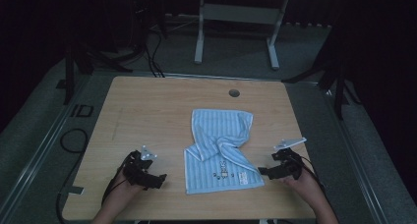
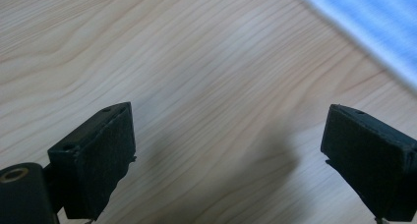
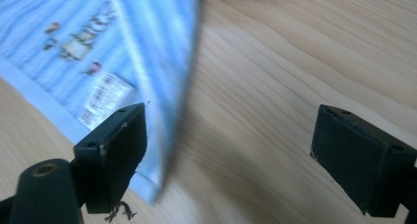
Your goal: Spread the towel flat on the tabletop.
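Both grippers rest low on the table point(image 1: 147, 106), jaws spread wide and holding nothing: the left gripper point(image 1: 156, 179) well clear of the towel point(image 1: 221, 155), the right gripper point(image 1: 262, 171) just beside its near right corner. From above, the towel lies mid-table, its upper half bunched into a twisted fold. Only the right gripper view shows its printed figures and white label point(image 3: 104, 99), with a blurred edge beside one jaw. Pale wood grain runs under the left gripper's square black jaws; striped blue cloth crosses the corner.
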Available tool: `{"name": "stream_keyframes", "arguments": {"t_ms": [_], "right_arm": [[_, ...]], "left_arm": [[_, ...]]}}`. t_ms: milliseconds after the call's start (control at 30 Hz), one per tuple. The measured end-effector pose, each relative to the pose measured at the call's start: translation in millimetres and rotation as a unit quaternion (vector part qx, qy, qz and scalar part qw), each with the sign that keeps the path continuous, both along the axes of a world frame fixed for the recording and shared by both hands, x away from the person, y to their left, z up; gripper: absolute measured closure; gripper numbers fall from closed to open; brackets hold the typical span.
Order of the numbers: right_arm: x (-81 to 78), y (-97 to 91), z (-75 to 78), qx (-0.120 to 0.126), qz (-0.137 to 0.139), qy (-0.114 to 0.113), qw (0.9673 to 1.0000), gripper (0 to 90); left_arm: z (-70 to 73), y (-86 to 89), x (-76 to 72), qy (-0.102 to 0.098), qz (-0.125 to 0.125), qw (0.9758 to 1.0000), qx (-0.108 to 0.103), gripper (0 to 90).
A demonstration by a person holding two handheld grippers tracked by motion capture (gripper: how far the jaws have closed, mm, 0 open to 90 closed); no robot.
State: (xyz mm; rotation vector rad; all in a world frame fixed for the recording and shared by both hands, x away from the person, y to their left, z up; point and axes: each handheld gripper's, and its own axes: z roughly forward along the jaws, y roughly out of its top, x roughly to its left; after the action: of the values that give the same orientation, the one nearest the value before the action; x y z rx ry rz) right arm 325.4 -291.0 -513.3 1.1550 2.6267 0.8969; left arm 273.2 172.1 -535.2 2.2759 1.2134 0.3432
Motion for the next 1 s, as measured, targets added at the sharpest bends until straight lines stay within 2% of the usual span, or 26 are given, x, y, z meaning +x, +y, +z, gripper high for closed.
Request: {"name": "stream_keyframes", "arguments": {"t_ms": [67,133,200,267,367,467,533,633,733,833,967,1000], "right_arm": [[1.2,12.7,-0.7,-0.017,0.015,-0.002,0.9997,14.1],[2.2,25.4,-1.2,-0.033,0.031,-0.008,0.9989,16.6],[4.3,37.0,-0.6,-0.036,0.042,-0.007,0.9985,22.8],[5.5,48.5,-0.6,-0.032,0.058,-0.002,0.9978,25.4],[6.9,65.0,-1.9,-0.040,0.077,-0.006,0.9962,30.3],[11.1,84.2,-4.3,-0.057,0.092,-0.008,0.9941,34.6],[13.5,95.7,-4.7,-0.071,0.101,-0.011,0.9923,40.6],[17.5,110.9,-3.7,-0.094,0.115,-0.022,0.9887,44.2],[22.2,128.8,0.1,-0.109,0.123,-0.031,0.9859,44.7],[26.5,143.3,2.3,-0.122,0.133,-0.037,0.9830,45.7],[31.6,159.8,1.8,-0.140,0.136,-0.048,0.9796,52.0],[32.0,163.3,1.2,-0.153,0.136,-0.054,0.9773,59.1]], "left_arm": [[2.2,-10.0,3.2,-0.001,-0.011,0.9999,0.000,6.3],[4.0,-21.7,6.6,0.003,-0.030,0.9995,0.009,8.5],[4.1,-30.8,9.3,0.005,-0.036,0.9992,0.016,9.5],[4.0,-40.0,13.2,0.008,-0.043,0.9990,0.010,9.5],[2.8,-56.0,20.3,0.015,-0.052,0.9985,0.003,10.1],[0.7,-66.5,25.5,0.022,-0.064,0.9977,0.008,13.1],[-1.6,-74.9,30.3,0.029,-0.074,0.9967,0.015,13.9],[-1.3,-83.6,36.7,0.034,-0.081,0.9961,0.005,14.1],[2.1,-90.5,42.2,0.033,-0.087,0.9955,-0.020,14.1],[4.8,-101.8,48.8,0.028,-0.098,0.9945,-0.027,15.7],[4.1,-116.9,57.0,0.023,-0.108,0.9932,-0.036,29.9],[3.3,-119.6,58.0,0.023,-0.113,0.9927,-0.036,36.8]]}}
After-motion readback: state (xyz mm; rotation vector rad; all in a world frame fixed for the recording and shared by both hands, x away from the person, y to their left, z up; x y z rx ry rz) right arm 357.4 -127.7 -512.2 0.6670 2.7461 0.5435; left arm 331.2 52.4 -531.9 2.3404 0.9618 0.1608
